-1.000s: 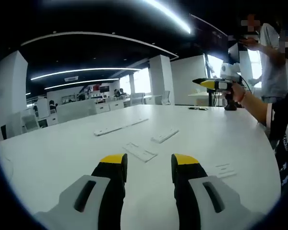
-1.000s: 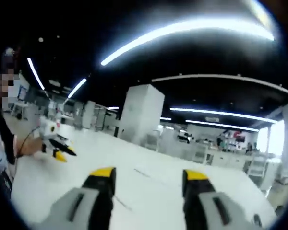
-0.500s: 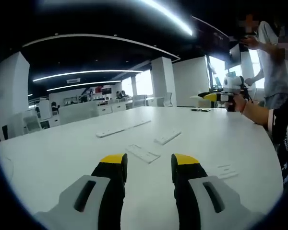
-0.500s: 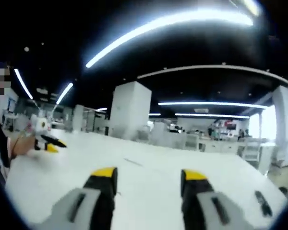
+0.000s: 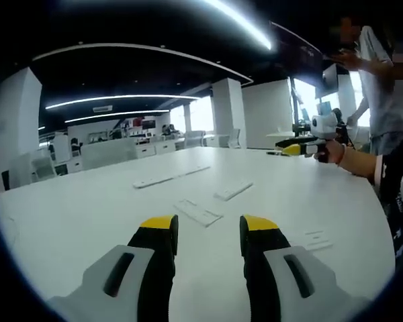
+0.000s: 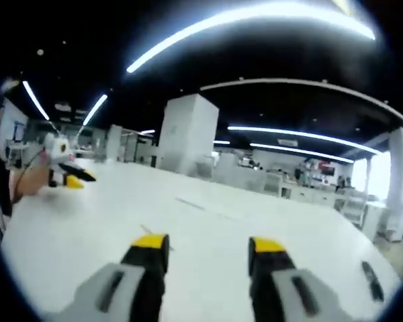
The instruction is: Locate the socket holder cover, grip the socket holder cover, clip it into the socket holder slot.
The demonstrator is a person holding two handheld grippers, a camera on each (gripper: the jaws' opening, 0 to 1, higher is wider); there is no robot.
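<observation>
Several flat white plastic pieces lie on the white table (image 5: 87, 221). A short ribbed piece (image 5: 198, 212) is just beyond my left gripper (image 5: 209, 225), whose yellow-tipped jaws stand open and empty. A second short piece (image 5: 232, 191) and a long strip (image 5: 169, 176) lie farther out. I cannot tell which one is the socket holder cover. My right gripper (image 5: 301, 149) hovers low over the table's far right, held by a hand. In the right gripper view it (image 6: 209, 245) is open and empty above bare table (image 6: 208, 215), and the left gripper (image 6: 66, 177) is at the far left.
A small white part (image 5: 316, 238) lies near the table's right edge. A person (image 5: 379, 87) stands behind the table at the upper right. A dark flat object (image 6: 371, 280) lies on the table at the right. Desks and pillars fill the room beyond.
In the left gripper view the right gripper has come down from well above the table to just over it. The right gripper view has shifted with that hand. The white pieces have not moved.
</observation>
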